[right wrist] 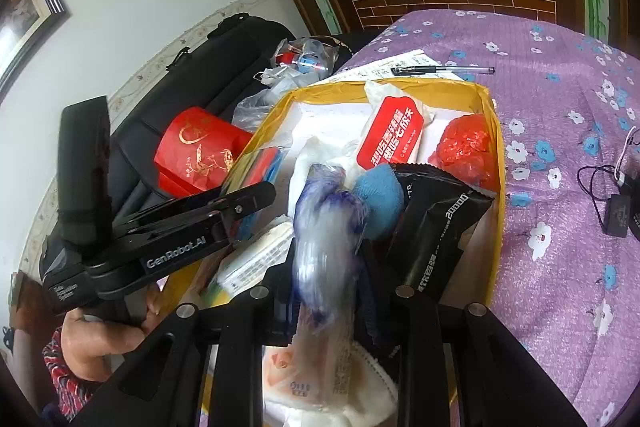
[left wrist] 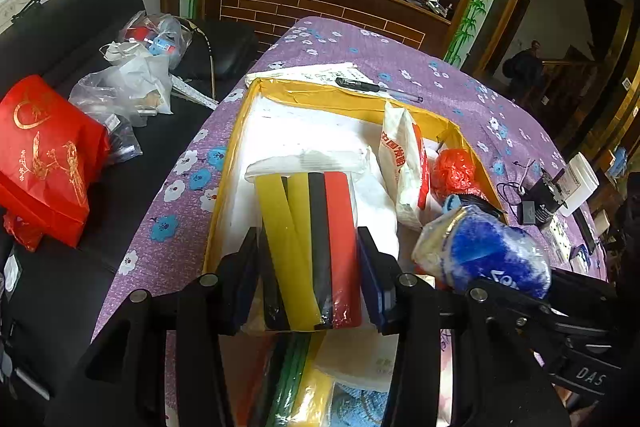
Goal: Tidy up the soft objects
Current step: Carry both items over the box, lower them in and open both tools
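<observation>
Two claws are working over the yellow box [left wrist: 236, 163] on the purple flowered table [left wrist: 168, 227]. My left claw [left wrist: 308, 275] is gripping a clear packet of flat strips [left wrist: 316, 239], yellow, black and red side by side, glossy under the plastic, and is holding it just above the box's white lining. To its right, my right claw [right wrist: 326, 291] is clamping a soft, crinkled blue-and-white plastic bundle [right wrist: 328, 227], blurred in the right wrist view, over the box's near end. Beside it in the box are lying a blue cloth [right wrist: 380, 195], a black packet [right wrist: 436, 227], a white-and-red tissue pack [right wrist: 390, 135] and a crumpled red bag [right wrist: 466, 145].
</observation>
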